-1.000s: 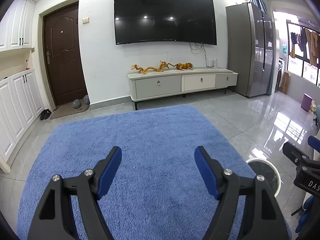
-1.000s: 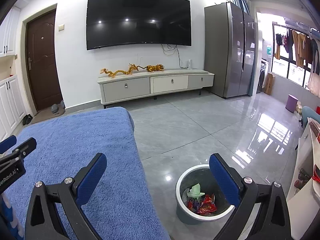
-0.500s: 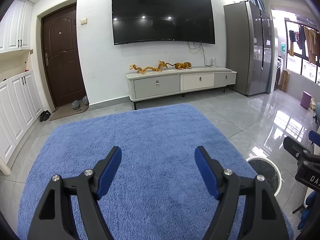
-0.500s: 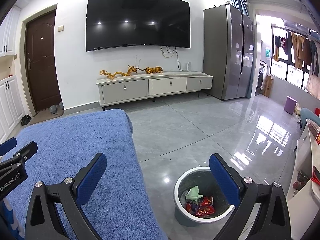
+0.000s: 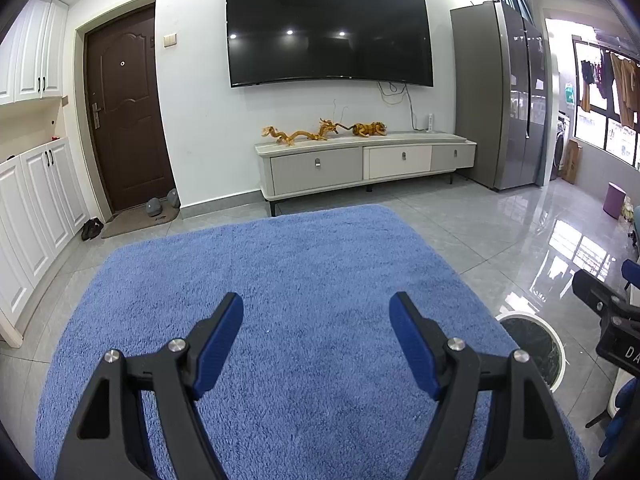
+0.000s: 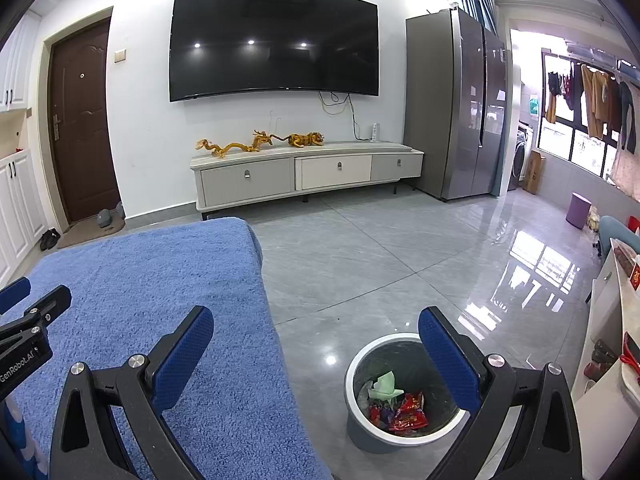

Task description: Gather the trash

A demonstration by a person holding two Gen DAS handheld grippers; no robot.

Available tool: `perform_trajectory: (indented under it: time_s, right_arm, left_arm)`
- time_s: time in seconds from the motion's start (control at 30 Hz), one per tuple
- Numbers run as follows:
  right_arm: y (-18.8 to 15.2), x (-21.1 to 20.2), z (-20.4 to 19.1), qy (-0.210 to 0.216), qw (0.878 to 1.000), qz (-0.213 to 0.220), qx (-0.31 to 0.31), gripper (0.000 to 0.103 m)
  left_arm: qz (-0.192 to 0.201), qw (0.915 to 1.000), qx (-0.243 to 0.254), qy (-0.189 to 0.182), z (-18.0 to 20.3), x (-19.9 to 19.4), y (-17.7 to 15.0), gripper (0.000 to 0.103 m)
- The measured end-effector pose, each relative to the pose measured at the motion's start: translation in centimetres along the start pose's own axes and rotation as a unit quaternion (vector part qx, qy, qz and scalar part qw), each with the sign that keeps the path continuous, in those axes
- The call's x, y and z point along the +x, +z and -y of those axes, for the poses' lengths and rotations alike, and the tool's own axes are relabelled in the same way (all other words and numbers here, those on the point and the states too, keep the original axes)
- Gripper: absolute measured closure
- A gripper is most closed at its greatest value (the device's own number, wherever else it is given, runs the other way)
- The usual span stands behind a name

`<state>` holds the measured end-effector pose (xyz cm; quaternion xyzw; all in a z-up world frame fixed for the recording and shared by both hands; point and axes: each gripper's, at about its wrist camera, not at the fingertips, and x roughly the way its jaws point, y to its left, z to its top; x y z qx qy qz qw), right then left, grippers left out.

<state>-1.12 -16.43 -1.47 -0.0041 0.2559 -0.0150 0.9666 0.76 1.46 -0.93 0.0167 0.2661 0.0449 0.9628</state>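
A round grey trash bin with a white rim (image 6: 362, 356) stands on the tiled floor beside the blue rug (image 6: 160, 280). Inside it lie red wrappers (image 6: 408, 410) and a pale green crumpled paper (image 6: 385, 385). My right gripper (image 6: 316, 330) hangs open above the bin's left side and the rug edge, with nothing between its blue pads. My left gripper (image 5: 316, 312) stands open over the blue rug (image 5: 280, 272), also empty. The bin's rim (image 5: 558, 344) shows at the right in the left wrist view. No loose trash shows on the rug.
A low TV cabinet (image 6: 308, 174) with golden figurines stands against the far wall under a large dark TV (image 6: 274, 38). A grey fridge (image 6: 452, 104) is to the right, a brown door (image 5: 126, 116) and white cupboards (image 5: 32, 200) to the left. A white table edge (image 6: 612, 352) is at far right.
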Motion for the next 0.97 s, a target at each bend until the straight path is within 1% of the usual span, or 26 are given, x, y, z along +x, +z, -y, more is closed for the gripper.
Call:
perform_trajectory:
  time_s: [0.97]
  right_arm:
    - [0.06, -0.23, -0.08, -0.004, 1.000, -0.001, -0.003, 0.000]
  left_arm:
    - [-0.004, 1.0000, -0.007, -0.005, -0.33, -0.39, -0.23, 0.029]
